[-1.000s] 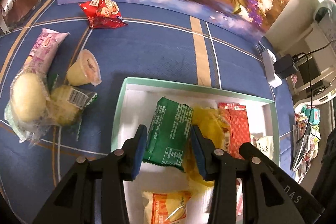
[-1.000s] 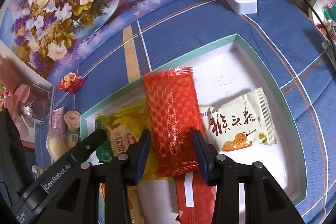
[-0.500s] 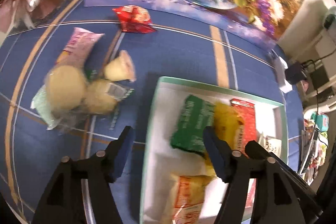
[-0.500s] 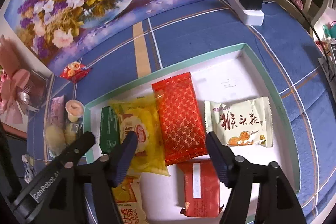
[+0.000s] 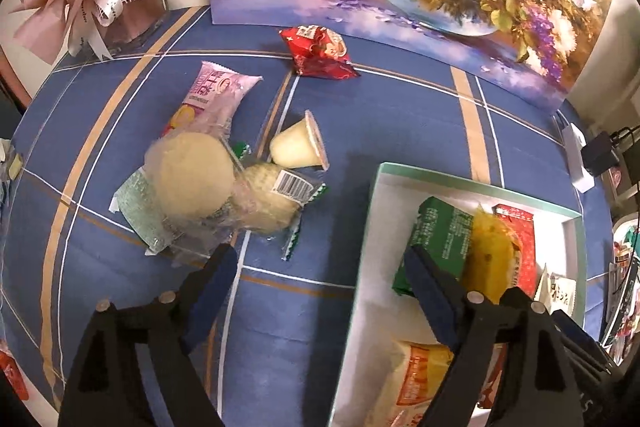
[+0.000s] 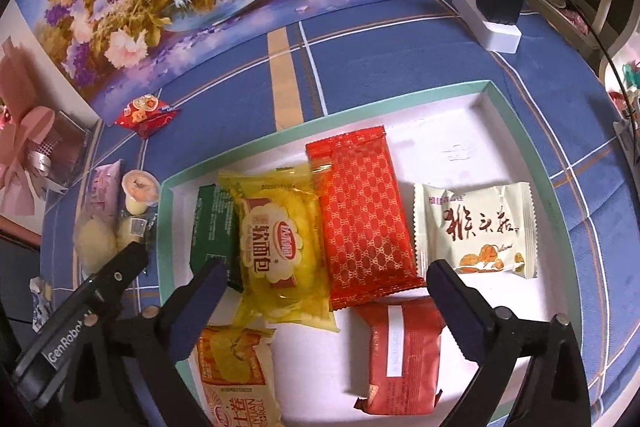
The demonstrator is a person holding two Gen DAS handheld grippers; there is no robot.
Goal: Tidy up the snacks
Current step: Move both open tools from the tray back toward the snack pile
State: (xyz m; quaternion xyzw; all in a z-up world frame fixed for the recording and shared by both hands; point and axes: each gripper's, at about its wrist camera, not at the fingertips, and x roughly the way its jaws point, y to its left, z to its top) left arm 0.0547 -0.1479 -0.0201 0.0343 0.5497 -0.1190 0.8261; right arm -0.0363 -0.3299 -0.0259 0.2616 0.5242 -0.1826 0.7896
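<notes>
Both tongs were opening, nothing pinched: left gripper (image 5: pixel 316 279) and right gripper (image 6: pixel 326 285). Loose bun packets (image 5: pixel 192 183) lay ahead-left of the left one, nearer it; the tray (image 5: pixel 372 227) sat ahead-right.

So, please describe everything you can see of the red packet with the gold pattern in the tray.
The red packet is a flat, glossy foil-like pouch covered in a gold lattice pattern, with crimped seals at both ends. It is sealed and lies flat in the white tray, roughly in the middle. Its left edge meets the yellow bread bag; its near end overlaps a darker red packet. The cream packet lies just to its right. No gripper touches it.
</notes>
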